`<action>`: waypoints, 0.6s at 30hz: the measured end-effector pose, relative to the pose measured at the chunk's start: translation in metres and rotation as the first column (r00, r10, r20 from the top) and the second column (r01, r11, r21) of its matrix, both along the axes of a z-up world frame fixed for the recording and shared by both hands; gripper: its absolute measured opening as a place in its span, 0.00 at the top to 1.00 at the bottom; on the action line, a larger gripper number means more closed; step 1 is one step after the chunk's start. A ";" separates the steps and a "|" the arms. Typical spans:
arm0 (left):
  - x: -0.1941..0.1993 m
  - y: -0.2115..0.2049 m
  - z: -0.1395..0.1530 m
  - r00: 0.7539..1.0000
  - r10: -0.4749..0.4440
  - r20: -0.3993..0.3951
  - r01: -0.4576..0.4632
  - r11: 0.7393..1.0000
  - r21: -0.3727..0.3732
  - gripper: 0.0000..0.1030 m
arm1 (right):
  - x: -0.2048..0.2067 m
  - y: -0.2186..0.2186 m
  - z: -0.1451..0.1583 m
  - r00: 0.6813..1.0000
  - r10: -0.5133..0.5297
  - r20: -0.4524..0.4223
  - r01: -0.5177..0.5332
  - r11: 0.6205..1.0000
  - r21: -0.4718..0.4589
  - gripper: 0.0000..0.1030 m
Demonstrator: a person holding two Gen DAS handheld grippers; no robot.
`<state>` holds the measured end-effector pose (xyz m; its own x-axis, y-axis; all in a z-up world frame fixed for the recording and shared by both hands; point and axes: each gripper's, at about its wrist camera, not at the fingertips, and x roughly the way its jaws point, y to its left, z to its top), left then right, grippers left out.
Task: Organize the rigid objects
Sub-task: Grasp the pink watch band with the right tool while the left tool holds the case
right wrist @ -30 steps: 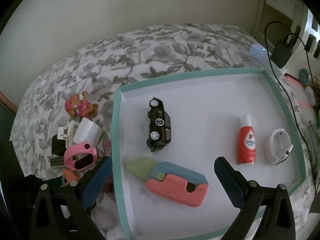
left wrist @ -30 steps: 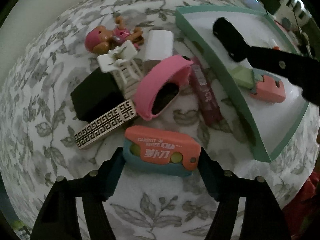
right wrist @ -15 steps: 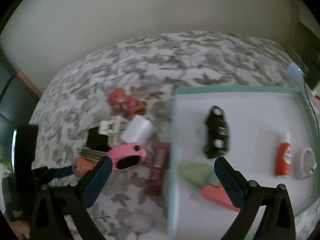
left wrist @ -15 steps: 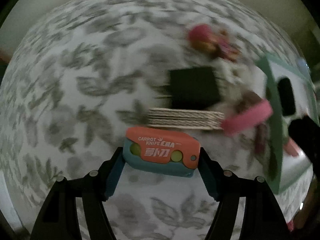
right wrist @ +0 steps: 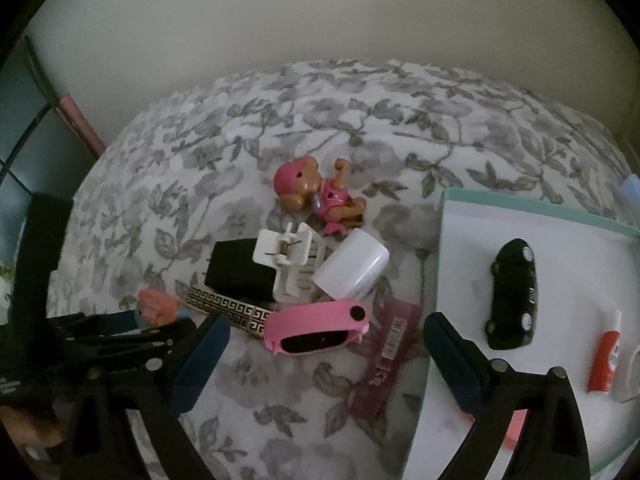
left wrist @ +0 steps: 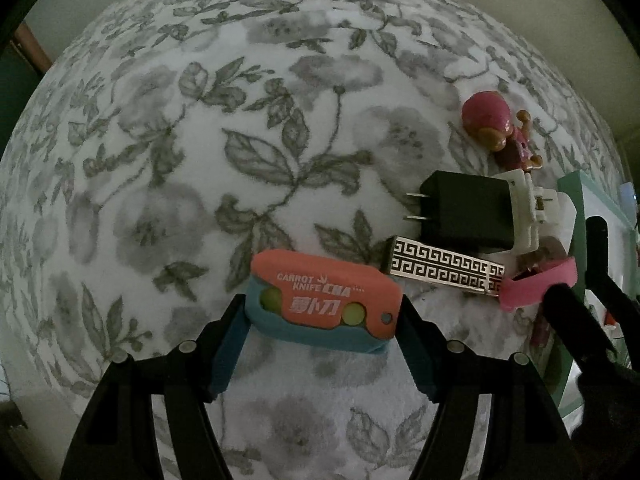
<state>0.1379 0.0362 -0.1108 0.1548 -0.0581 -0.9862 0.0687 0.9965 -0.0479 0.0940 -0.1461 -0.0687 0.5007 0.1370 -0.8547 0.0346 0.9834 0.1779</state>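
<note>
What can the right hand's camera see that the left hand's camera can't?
Only the right wrist view shows the black toy car and red bottle inside the tray, plus the right gripper, closing with nothing between its fingers.

Only the left wrist view shows the carrot knife's printed label, clamped in the left gripper.

Both show the doll, black charger, patterned bar and pink watch on the flowery cloth.

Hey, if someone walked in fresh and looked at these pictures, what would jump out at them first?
Probably the coral and blue carrot knife toy, clamped in the left claw above the floral bedspread. Next, the pile beside it: a pink smartwatch in front, a black charger and a pink-capped figurine behind. The right claw hangs over that watch, jaws closing with nothing between them.
</note>
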 end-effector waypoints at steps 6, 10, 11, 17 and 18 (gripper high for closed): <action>0.001 0.007 -0.005 1.000 0.002 -0.003 -0.002 1.000 -0.003 0.29 | 0.007 0.004 -0.013 0.999 0.008 -0.031 -0.009 1.000 -0.022 0.18; 0.002 0.002 -0.003 1.000 0.001 -0.004 -0.001 1.000 0.000 0.29 | 0.008 0.006 -0.015 0.999 0.019 -0.042 -0.019 1.000 -0.017 0.31; 0.004 0.001 -0.004 1.000 0.000 -0.004 0.000 1.000 0.003 0.30 | 0.008 0.006 -0.015 0.999 0.021 -0.044 -0.022 1.000 -0.012 0.32; 0.006 -0.005 0.003 1.000 0.007 0.002 -0.007 1.000 0.000 0.30 | 0.006 0.007 -0.013 0.999 0.019 -0.046 -0.019 1.000 0.001 0.37; 0.005 -0.005 0.006 1.000 0.008 0.007 -0.008 1.000 -0.006 0.30 | 0.005 0.006 -0.012 0.999 0.016 -0.045 -0.016 1.000 0.005 0.37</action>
